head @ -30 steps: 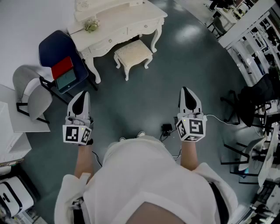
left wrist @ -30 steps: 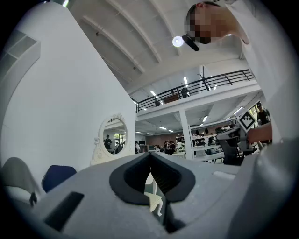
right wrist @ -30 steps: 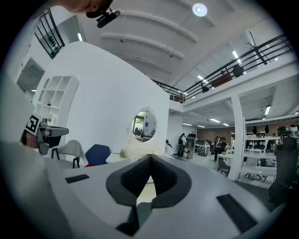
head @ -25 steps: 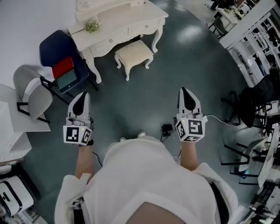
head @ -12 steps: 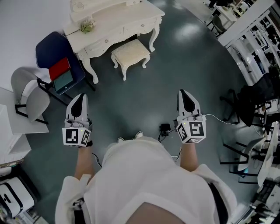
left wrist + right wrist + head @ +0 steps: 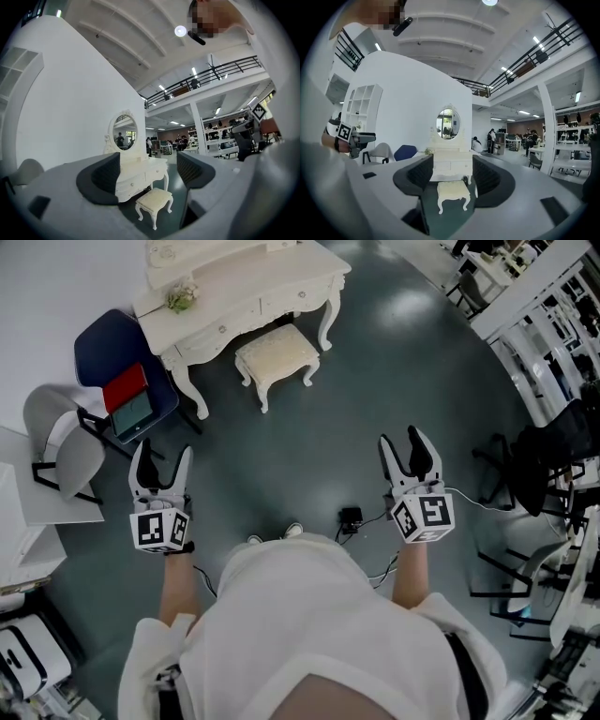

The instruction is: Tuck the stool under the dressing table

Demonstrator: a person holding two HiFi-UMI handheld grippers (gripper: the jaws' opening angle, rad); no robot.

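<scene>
A cream stool (image 6: 276, 352) with carved legs stands on the dark floor just in front of the white dressing table (image 6: 246, 292), mostly outside it. The stool (image 6: 154, 201) and the table (image 6: 140, 176) with its oval mirror show far ahead in the left gripper view, as do the stool (image 6: 452, 189) and the table (image 6: 450, 168) in the right gripper view. My left gripper (image 6: 160, 458) and right gripper (image 6: 410, 446) are held level, well short of the stool. Both have their jaws opening, with nothing between them.
A blue chair (image 6: 117, 352) holding a red and a teal item stands left of the table. A grey chair (image 6: 66, 442) is at the far left. Cables and a black box (image 6: 351, 516) lie on the floor by my feet. Black chairs (image 6: 539, 460) and desks are at the right.
Both grippers were shut and now have their jaws apart. The right gripper has shifted a little to the right; the stool and table sit slightly higher and further left in view.
</scene>
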